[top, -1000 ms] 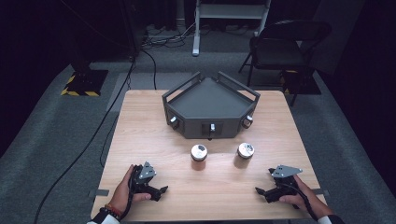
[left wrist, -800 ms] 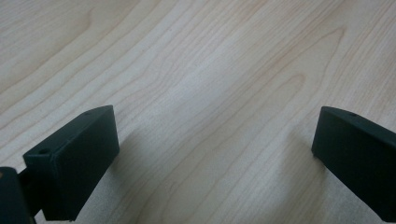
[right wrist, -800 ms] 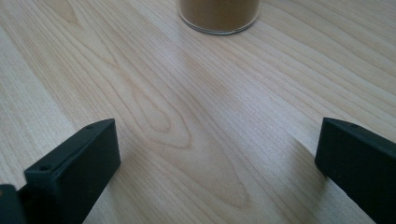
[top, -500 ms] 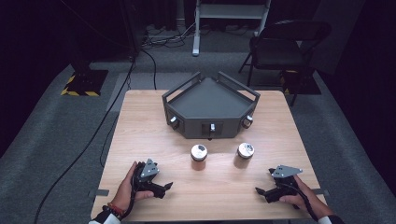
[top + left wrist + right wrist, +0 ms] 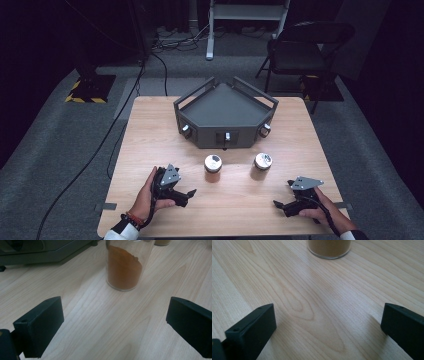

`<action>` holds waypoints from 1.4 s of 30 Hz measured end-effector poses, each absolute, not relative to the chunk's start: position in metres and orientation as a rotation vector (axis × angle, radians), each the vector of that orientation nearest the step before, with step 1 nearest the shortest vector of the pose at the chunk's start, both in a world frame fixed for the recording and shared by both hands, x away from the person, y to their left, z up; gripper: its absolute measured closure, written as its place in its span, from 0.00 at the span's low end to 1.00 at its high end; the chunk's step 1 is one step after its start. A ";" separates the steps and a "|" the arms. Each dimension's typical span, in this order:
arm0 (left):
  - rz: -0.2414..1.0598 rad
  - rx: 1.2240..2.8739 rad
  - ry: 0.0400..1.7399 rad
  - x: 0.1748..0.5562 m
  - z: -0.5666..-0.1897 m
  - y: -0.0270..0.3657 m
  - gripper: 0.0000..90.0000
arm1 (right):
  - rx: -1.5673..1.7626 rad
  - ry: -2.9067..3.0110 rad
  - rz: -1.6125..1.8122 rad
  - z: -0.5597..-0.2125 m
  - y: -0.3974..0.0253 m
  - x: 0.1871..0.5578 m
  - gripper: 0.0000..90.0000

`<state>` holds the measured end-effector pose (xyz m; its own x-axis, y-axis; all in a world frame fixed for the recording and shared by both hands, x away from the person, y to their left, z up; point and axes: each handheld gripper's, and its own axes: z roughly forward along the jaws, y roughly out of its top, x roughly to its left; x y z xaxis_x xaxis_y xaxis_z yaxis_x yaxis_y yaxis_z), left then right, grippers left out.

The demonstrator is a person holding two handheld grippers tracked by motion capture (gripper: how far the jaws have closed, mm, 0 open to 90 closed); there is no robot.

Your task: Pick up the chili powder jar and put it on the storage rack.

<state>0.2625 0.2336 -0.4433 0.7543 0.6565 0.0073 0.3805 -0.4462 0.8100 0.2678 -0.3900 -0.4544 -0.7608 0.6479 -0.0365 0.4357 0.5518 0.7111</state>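
Observation:
Two clear spice jars with silver lids stand mid-table: one with orange powder (image 5: pixel 213 169) on the left, one with tan powder (image 5: pixel 262 165) on the right. Behind them sits a dark grey angular rack (image 5: pixel 225 112) with jars in its front openings. My left gripper (image 5: pixel 186 195) rests on the wood near the front left, open, pointing toward the orange jar (image 5: pixel 124 266), which stands a short way ahead of its jaws. My right gripper (image 5: pixel 281 205) lies at the front right, open, aimed at the tan jar (image 5: pixel 329 247) ahead. Nothing is between either pair of jaws.
The wooden table (image 5: pixel 150 145) ends close behind both hands. A black folding chair (image 5: pixel 300 50) stands beyond the far right corner, and cables (image 5: pixel 125 130) trail over the grey carpet on the left.
My left gripper has slid a little right and forward toward the orange jar. The right gripper and both jars have stayed put.

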 end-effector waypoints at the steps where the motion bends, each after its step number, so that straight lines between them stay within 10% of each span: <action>1: 0.404 2.085 0.776 0.263 -0.443 0.233 0.01 | 0.897 2.495 1.023 -0.454 -0.390 0.268 0.00; 42: 0.381 2.107 0.727 0.305 -0.442 0.187 0.01 | 0.898 2.495 1.023 -0.454 -0.390 0.268 0.00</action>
